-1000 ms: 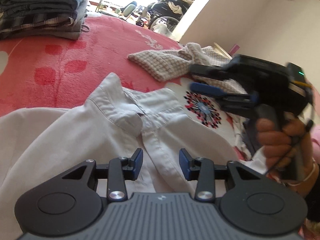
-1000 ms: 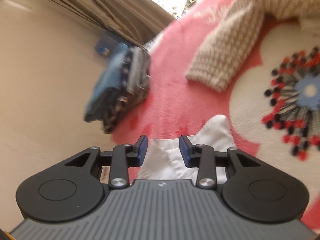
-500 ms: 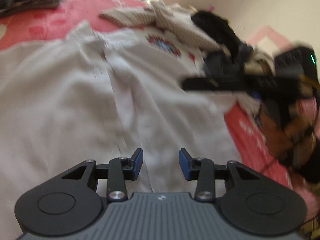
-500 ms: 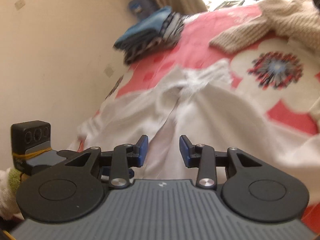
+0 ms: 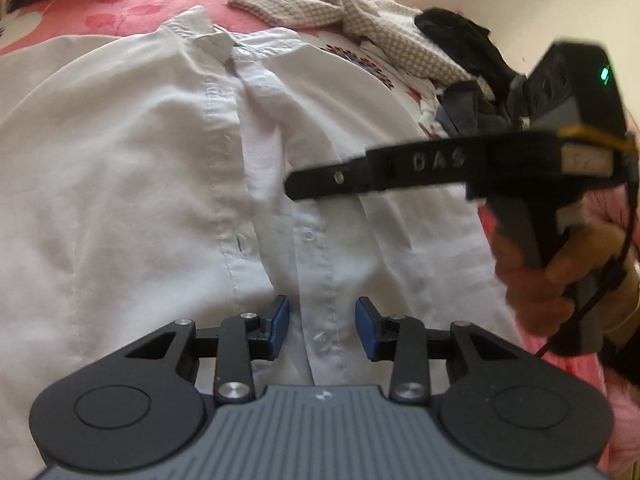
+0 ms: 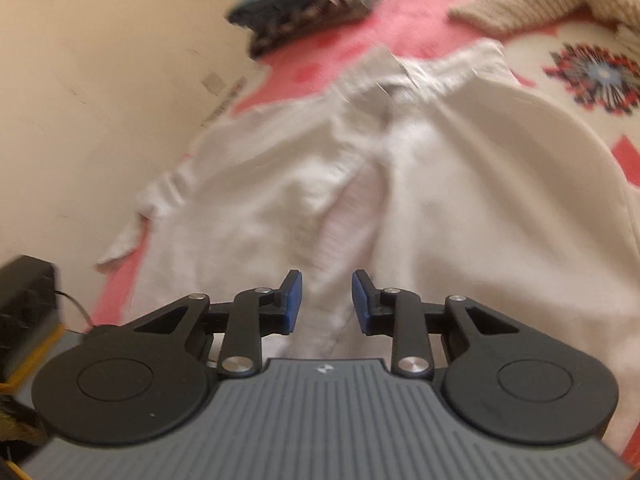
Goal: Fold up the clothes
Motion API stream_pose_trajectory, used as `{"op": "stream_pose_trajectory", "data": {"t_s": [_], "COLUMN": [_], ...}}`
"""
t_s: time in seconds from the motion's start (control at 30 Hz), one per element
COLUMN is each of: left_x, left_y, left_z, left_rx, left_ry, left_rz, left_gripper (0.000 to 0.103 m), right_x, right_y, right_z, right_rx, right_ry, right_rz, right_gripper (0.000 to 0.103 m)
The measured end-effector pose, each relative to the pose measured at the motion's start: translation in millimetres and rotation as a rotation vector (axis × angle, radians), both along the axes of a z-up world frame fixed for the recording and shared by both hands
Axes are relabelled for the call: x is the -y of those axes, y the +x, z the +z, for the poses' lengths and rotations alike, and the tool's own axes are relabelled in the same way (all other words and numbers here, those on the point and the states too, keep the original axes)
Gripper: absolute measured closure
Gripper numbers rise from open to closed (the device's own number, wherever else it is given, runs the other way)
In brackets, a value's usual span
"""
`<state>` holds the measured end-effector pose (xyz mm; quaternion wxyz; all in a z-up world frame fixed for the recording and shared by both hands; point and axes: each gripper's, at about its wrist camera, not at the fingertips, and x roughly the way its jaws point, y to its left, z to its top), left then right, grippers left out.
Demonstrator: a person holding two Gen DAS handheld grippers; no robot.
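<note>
White button-front shirt (image 5: 168, 184) lies spread face-up on a red floral bedspread (image 5: 120, 12), collar away from the jaws. Left gripper (image 5: 322, 330): jaws released, empty, its blue pads straddling the button placket. Right gripper (image 6: 326, 300): jaws released, empty, over the shirt's lower front; in the left wrist view its side bears raised letters "DAS", held by a hand (image 5: 560, 272). Beyond the collar lie a beige knit garment (image 5: 320, 8) and folded clothes (image 6: 304, 0).
</note>
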<state>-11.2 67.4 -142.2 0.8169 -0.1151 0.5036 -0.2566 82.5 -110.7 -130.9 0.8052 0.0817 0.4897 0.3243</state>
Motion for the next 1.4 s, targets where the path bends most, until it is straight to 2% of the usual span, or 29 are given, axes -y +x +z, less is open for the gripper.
{"op": "stream_pose_trajectory", "data": {"t_s": [0.17,0.33,0.43,0.73,0.9,1.07,1.17,1.23,1.4], "left_x": [-4.5,-3.9,2.8,21.7,27.5,31.2,32.5,33.0,29.4], "left_y": [-2.3,-8.8,-13.5,-25.0,-25.4,-23.7,-23.1,-23.7,-26.9], "left_z": [-0.8,3.7,8.5,18.4,16.7,15.4,15.0,15.1,19.3], "left_rx": [0.024,0.072,0.105,0.174,0.190,0.199,0.208,0.215,0.217], "left_ry": [-0.003,-0.007,-0.010,-0.034,-0.041,-0.047,-0.047,-0.049,-0.074], "left_rz": [0.052,0.071,0.053,-0.029,-0.055,-0.072,-0.085,-0.093,-0.091], "left_gripper": [0.089,0.101,0.102,0.102,0.102,0.102,0.102,0.102,0.102], "right_x": [11.9,12.7,5.7,-23.2,-52.5,-74.4,-73.0,-69.4,-43.6], "right_y": [2.3,3.6,6.5,14.8,22.6,34.7,43.8,46.4,51.9], "right_z": [-8.3,-3.3,3.3,16.6,12.5,-4.7,-6.0,-4.2,4.5], "right_rx": [-0.028,-0.001,0.047,0.238,0.378,0.460,0.443,0.429,0.343], "right_ry": [0.000,-0.003,-0.028,-0.212,-0.377,-0.520,-0.492,-0.453,-0.248], "right_rz": [-0.044,-0.045,-0.030,0.045,0.146,0.233,0.210,0.182,0.058], "right_gripper": [0.078,0.077,0.077,0.077,0.077,0.077,0.079,0.089,0.102]}}
